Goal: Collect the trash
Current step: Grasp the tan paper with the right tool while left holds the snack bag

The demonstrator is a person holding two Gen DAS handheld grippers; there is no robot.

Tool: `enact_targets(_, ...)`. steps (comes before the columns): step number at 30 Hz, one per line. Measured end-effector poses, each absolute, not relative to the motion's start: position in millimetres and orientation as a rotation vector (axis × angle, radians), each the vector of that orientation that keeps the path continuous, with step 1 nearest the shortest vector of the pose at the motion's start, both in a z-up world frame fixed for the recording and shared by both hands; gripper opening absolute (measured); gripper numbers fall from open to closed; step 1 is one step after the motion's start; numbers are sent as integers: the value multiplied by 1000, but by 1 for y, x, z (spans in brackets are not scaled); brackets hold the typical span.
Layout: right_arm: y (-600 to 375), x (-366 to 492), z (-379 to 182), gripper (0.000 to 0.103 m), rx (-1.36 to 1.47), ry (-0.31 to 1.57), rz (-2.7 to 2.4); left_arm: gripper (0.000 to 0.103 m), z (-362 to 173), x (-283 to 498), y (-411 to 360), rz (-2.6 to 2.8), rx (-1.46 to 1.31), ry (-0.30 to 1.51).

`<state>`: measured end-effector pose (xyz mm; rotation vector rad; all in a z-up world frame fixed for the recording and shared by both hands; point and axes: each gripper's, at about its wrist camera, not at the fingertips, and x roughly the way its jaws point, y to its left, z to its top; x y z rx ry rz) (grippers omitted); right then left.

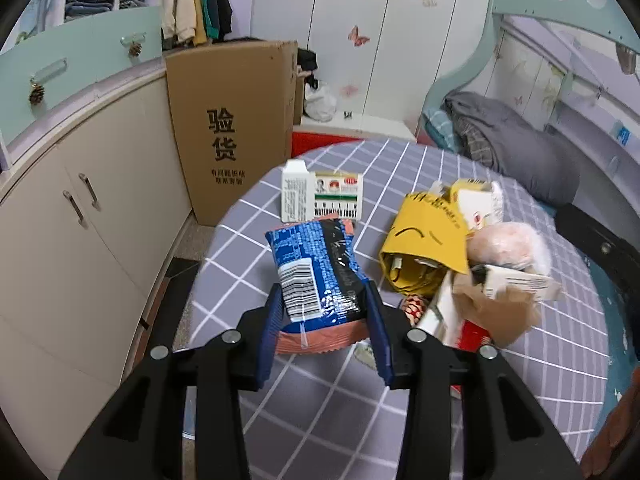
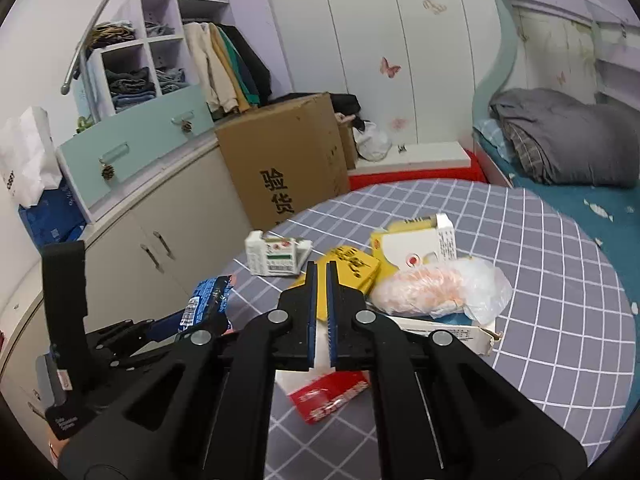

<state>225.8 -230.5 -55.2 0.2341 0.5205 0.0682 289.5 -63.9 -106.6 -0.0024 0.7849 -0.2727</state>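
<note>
From the left wrist, the step in hand looks like the pick-up of 1 piece of trash: the left gripper [image 1: 326,300] has its 2 blue pads pressed on the sides of the blue snack packet [image 1: 314,270], jaws partway closed, the packet's sealed pink end sagging between the fingers. The packet sits at about 6 o'clock on the round table [image 1: 500,380] with its checked cloth — whether it is lifted clear of the cloth I cannot tell. At 12 o'clock from it stands a white medicine box [image 1: 320,196]; at 3 o'clock lies a yellow paper bag [image 1: 424,240] heaped with a pale plastic bag [image 1: 504,240] and torn cartons. From the right wrist, the right gripper [image 2: 322,280] has its jaws drawn nearly together with only a thin slit between the pads; a white sliver shows low in that slit, but whether it is pinched I cannot tell. A red-and-white carton [image 2: 328,396] lies below it at 6 o'clock, the plastic bag at 2 o'clock, the blue packet off at 9 o'clock in the other tool. Next, I judge, the packet must be carried to a bin — none is in sight — with the grip kept firm, since slick film slips.
</note>
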Motion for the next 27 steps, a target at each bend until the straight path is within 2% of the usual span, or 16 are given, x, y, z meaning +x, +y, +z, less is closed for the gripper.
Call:
enact_targets(5,-220,224,-53,5,222,586,77,39,-90,267,-46,-278,-26,753)
enact_targets(7,-225,228,-64,9,227,623,28,39,-90,262,-42,-275,-23,755)
enact_targets(8,-227,230,-72,28,197,645,-36,39,-90,260,-40,-274,-24,757)
enact_targets(9,-230,231,-83,63,183,660,-80,39,-93,257,-37,-275,-22,762)
enact_targets(10,-233,232,-88,69,181,669,-95,39,-95,254,-34,-276,-22,765)
enact_targets(14,-238,238,-119,68,189,739,-129,39,-102,253,-26,-271,-25,785)
enact_targets(15,-237,240,-124,61,184,744,-129,39,-104,253,-24,-271,-27,789)
enact_targets(16,-235,244,-128,43,181,755,-124,39,-105,253,-22,-271,-30,794)
enact_targets(17,-235,246,-132,14,181,768,-119,39,-106,253,-20,-272,-30,797)
enact_targets(19,-231,247,-134,6,173,772,-113,39,-107,253,-16,-269,-33,798)
enact_targets(21,-227,242,-124,3,156,731,-110,39,-106,251,-12,-267,-40,794)
enact_targets(27,-204,218,-65,3,147,577,-31,39,-92,245,11,-256,-88,752)
